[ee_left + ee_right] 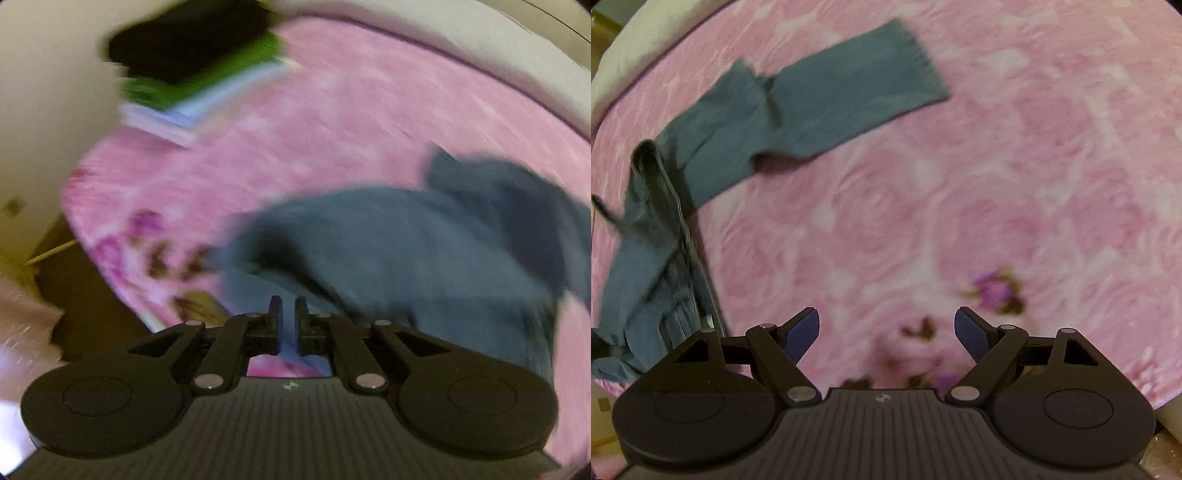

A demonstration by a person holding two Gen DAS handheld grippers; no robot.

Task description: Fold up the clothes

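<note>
A pink floral bedspread [960, 166] fills both views; the left gripper [288, 314] pinches a fold of blue-grey trousers [388, 251], seemingly to lift them for folding; the right gripper [886, 325] hangs spread and empty, trousers [757, 122] trailing at upper left.

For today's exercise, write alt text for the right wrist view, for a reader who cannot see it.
An open gripper with nothing between its blue pads hangs over a pink floral bedspread. A rumpled grey-blue garment lies at upper left, one leg or sleeve stretched flat. The picture is blurred.
</note>
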